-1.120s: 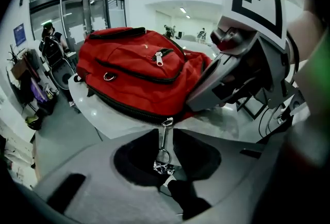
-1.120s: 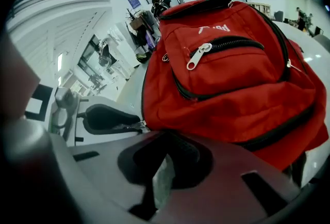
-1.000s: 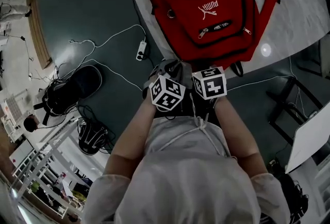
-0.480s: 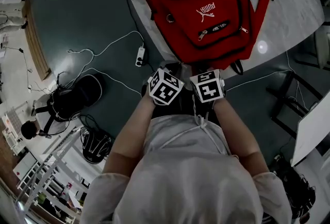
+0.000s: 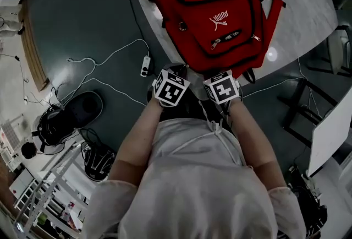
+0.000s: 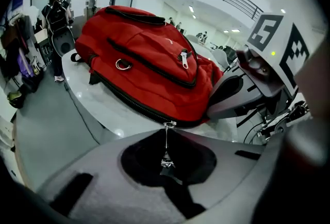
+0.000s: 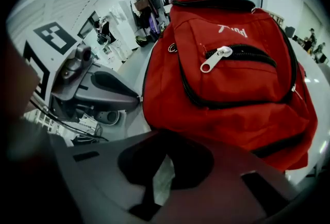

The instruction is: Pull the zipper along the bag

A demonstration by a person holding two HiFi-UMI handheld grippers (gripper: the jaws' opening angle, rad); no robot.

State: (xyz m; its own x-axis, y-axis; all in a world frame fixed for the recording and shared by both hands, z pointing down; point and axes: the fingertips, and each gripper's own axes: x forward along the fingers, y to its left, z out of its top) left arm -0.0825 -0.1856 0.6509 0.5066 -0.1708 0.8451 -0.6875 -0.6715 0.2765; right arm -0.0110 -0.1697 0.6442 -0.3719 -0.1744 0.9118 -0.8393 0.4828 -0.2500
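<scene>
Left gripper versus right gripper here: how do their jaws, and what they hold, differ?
The left gripper has its jaws shut, while the right gripper has its jaws slightly apart, with a narrow gap showing between them. The left gripper pinches a thin metal zipper pull at the near edge of the red bag; the right gripper holds nothing. Both sit side by side at the bag's near end.

We've got a pale marbled table (image 5: pixel 308 6) over a dark floor (image 5: pixel 82 6). Down there a white power strip (image 5: pixel 144 63) sits just beside the table edge, and its cable (image 5: pixel 104 59) loops off to the left. Further left there's a black backpack (image 5: pixel 69 117), another black bag (image 5: pixel 100 159) near it, and a white rack (image 5: pixel 41 199) in the corner. In the left gripper view a person (image 6: pixel 54 6) stands way back.
</scene>
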